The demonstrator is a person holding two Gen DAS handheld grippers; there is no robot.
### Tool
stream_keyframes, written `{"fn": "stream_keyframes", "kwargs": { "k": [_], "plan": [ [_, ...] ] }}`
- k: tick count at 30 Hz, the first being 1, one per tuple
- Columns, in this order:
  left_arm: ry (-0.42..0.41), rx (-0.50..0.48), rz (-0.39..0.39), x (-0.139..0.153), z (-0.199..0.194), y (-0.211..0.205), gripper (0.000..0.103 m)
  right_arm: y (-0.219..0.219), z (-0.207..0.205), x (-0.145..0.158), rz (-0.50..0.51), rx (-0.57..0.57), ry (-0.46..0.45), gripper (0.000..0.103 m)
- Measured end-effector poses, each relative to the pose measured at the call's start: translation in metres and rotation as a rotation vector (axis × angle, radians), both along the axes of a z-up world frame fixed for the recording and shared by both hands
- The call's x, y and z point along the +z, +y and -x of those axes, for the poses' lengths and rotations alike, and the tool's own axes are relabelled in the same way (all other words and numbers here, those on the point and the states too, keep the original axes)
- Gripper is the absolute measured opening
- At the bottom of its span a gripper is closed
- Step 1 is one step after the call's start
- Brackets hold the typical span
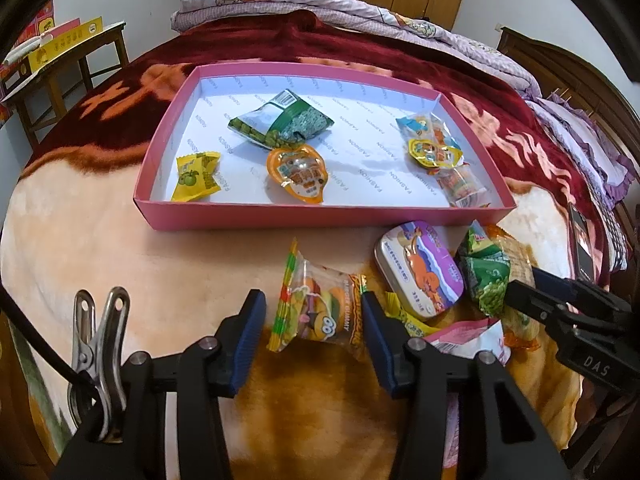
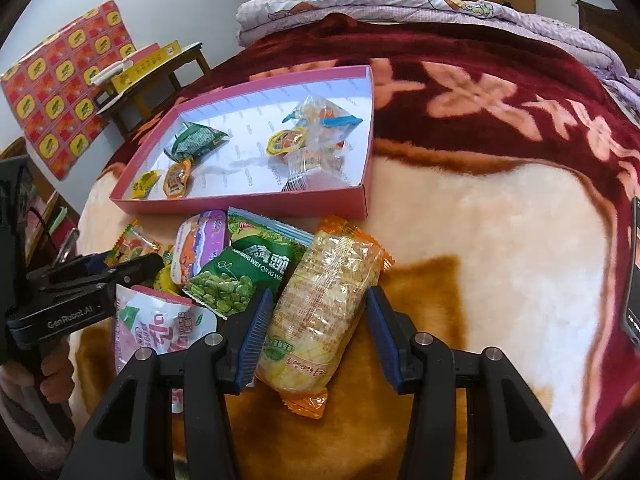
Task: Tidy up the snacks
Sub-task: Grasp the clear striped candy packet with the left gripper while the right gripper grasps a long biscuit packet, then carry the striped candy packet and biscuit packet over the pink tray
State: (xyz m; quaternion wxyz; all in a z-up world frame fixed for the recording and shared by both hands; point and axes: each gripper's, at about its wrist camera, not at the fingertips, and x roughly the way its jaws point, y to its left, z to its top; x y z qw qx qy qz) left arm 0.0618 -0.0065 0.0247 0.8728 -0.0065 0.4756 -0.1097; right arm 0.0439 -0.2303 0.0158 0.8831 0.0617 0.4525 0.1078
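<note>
Snacks are split between the pink box [image 1: 320,216] and a pile on the bed before it, where the gummy bag [image 1: 316,312] is straddled by the open left gripper [image 1: 314,332] and the cracker pack [image 2: 320,312] by the open right gripper [image 2: 316,332], seemingly for boxing.

"FASHION" across the pink box [image 1: 256,216] lining, "GenRobot.AI" on the left claw [image 2: 120,266], "QING" on the green pea bag [image 2: 244,272].

Black tongs [image 1: 314,328], blue ribbed pads [image 2: 256,326]
</note>
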Motion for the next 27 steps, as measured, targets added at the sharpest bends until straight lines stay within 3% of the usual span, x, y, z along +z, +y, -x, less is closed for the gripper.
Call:
{"fn": "stream_keyframes", "kwargs": {
  "k": [6, 17, 27],
  "plan": [
    [-0.004, -0.012, -0.019, 0.000, 0.002, -0.004, 0.038, -0.002, -0.001, -0.003, -0.033, -0.006, 0.019, 0.050],
    [-0.013, 0.003, -0.033, 0.004, 0.005, -0.003, 0.036, -0.011, 0.000, -0.005, -0.105, -0.006, 0.025, 0.046],
    [-0.042, 0.019, -0.042, 0.015, 0.010, 0.001, 0.036, -0.011, 0.010, 0.010, -0.111, 0.014, -0.033, 0.045]
  ]
}}
